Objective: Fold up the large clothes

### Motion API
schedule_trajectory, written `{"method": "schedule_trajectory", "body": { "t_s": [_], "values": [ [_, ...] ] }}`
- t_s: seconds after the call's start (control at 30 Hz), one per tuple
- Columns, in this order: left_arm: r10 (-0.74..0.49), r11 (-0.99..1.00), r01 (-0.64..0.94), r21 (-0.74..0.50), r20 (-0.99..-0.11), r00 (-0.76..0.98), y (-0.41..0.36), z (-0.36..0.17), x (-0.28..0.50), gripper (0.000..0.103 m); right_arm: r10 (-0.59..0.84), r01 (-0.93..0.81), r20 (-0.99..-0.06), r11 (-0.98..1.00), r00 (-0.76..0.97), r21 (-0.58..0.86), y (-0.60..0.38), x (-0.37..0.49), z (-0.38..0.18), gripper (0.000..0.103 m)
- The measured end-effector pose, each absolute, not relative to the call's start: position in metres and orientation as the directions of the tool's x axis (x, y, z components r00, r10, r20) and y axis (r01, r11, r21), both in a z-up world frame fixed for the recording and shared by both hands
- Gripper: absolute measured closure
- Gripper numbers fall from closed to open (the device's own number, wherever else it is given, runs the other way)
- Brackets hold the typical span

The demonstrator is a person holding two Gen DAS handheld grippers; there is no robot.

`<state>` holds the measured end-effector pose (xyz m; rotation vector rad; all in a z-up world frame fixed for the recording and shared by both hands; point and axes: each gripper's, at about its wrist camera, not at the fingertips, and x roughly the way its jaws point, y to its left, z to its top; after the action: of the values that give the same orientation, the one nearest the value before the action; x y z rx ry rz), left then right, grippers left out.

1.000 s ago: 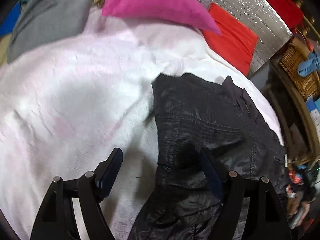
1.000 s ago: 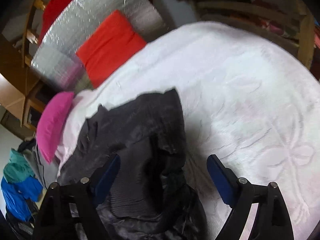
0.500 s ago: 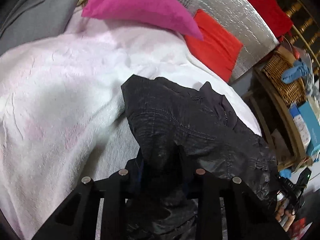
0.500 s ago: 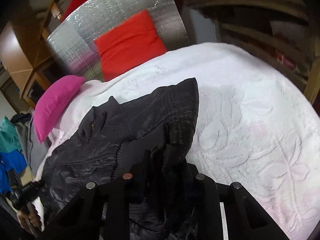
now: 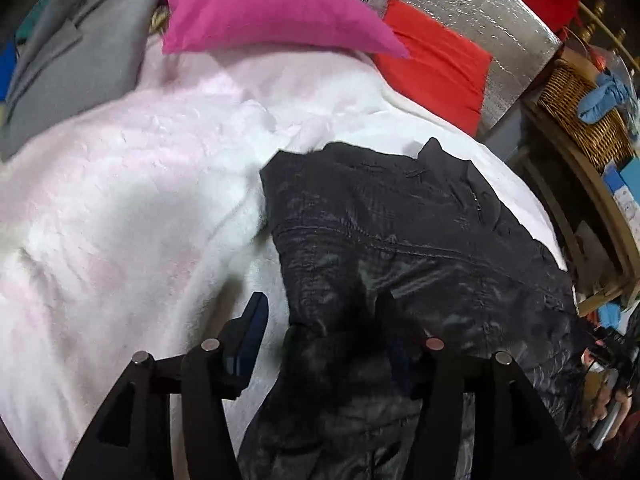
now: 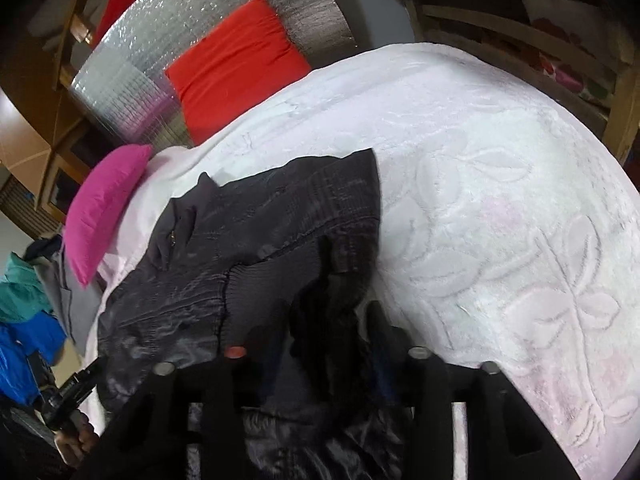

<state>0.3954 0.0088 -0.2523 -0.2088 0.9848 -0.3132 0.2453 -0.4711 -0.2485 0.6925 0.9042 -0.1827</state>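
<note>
A black shiny jacket (image 5: 400,240) lies crumpled on a white fleece blanket (image 5: 120,200). It also shows in the right wrist view (image 6: 260,240). My left gripper (image 5: 324,320) is open, its jaws standing on either side of the jacket's near edge, the left finger (image 5: 252,328) over the blanket. My right gripper (image 6: 324,328) is open a little, its jaws on either side of a bunched fold of the jacket. Both grippers are at the jacket's near end.
A pink pillow (image 5: 272,12) and a red cushion (image 5: 436,64) lie at the bed's head against a silver panel (image 5: 460,4). A grey garment (image 5: 72,60) lies far left. A wicker basket (image 5: 580,104) and wooden shelves stand on the right.
Both grippers had shut on the jacket half a second ago. Now both have opened again and the jacket lies between their jaws.
</note>
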Motion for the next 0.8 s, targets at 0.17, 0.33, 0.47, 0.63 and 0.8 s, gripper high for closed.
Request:
{"method": "schedule_trajectory", "body": {
  "t_s": [0.17,0.33,0.47,0.63,0.8],
  "values": [
    [-0.307,0.951,0.213,-0.224,-0.768,0.562,0.012,-0.236,0.363,0.036,0.146,0.390,-0.735,0.770,0.663,0.505,-0.474,0.213,-0.234,0.044],
    [-0.317,0.948,0.220,-0.231,-0.762,0.565,0.026,-0.226,0.327,0.036,0.175,0.361,-0.702,0.757,0.690,0.544,-0.469,0.167,-0.229,0.040],
    [-0.325,0.946,0.194,-0.260,-0.740,0.589,0.041,-0.217,0.286,0.035,0.201,0.359,-0.701,0.744,0.684,0.564,-0.460,0.120,-0.233,0.040],
    [-0.352,0.935,0.180,-0.305,-0.740,0.573,0.046,-0.219,0.230,0.032,0.242,0.332,-0.702,0.748,0.670,0.575,-0.444,0.061,-0.234,0.039],
    [-0.352,0.936,0.171,-0.308,-0.785,0.511,0.049,-0.226,0.172,0.031,0.287,0.299,-0.716,0.764,0.637,0.572,-0.424,0.010,-0.235,0.036]
  ]
}}
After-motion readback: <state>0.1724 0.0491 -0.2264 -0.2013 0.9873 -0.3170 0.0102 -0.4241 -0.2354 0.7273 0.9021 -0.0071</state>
